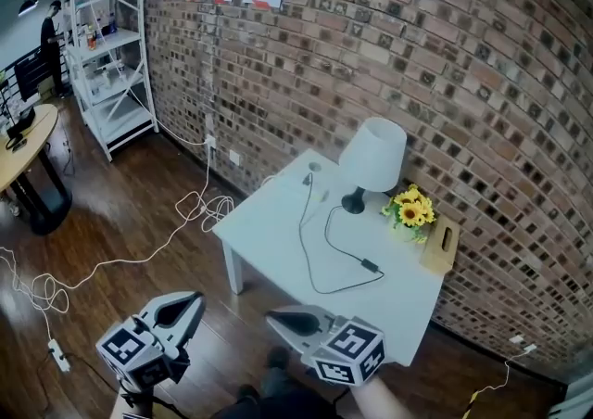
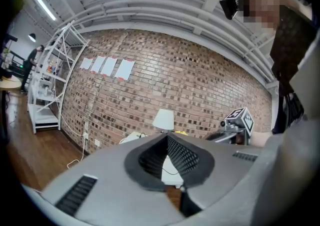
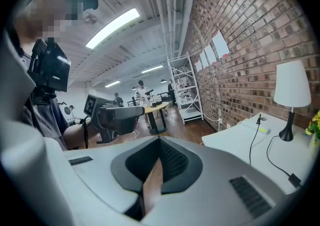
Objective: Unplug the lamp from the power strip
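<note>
The white-shaded lamp (image 1: 372, 156) stood at the back of the white table (image 1: 269, 222) against the brick wall, its black cord (image 1: 300, 239) looping across the tabletop. The left gripper (image 1: 193, 300) and right gripper (image 1: 276, 319) hovered over the floor near the table's front edge. The 2 jaws of each were pressed together, holding nothing.

Lamp (image 1: 372, 158) on table (image 1: 278, 222), flowers (image 1: 411, 210) beside it, wall (image 1: 445, 65) behind
</note>
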Demonstrator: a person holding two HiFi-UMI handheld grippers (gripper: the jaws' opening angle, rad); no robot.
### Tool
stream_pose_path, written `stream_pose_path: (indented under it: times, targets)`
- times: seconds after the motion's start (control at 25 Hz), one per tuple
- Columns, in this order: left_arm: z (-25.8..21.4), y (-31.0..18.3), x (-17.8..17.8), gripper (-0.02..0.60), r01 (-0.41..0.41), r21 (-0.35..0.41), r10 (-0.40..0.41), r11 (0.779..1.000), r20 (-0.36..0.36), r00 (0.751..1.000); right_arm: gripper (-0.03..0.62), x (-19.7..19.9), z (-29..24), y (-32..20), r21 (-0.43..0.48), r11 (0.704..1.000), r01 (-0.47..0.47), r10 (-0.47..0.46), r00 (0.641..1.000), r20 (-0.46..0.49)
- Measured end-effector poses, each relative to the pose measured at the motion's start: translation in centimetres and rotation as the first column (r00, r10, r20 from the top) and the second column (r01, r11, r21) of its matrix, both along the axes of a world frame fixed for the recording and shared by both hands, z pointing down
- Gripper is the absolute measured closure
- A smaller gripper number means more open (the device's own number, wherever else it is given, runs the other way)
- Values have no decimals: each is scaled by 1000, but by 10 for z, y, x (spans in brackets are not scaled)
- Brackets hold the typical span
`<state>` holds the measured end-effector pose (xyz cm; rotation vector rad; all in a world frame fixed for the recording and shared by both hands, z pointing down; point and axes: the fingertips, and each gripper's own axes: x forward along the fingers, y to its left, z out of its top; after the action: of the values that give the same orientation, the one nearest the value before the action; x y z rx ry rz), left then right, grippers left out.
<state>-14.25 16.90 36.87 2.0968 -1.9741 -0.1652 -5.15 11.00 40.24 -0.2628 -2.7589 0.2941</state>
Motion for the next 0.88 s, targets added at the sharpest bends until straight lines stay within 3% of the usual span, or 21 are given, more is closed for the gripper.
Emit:
stream_pose_path:
  times: [0.28,0.88]
  targets:
    - [5,-32,-20,588,15,-35,-14,999,20,1000,606,-24,10,-38,-43,999,-1,2,1000,22]
    - [3,-163,-42,588,11,-86,-7,996,39,999,606,-48,13,-156,-81,997,-7,11,999,52]
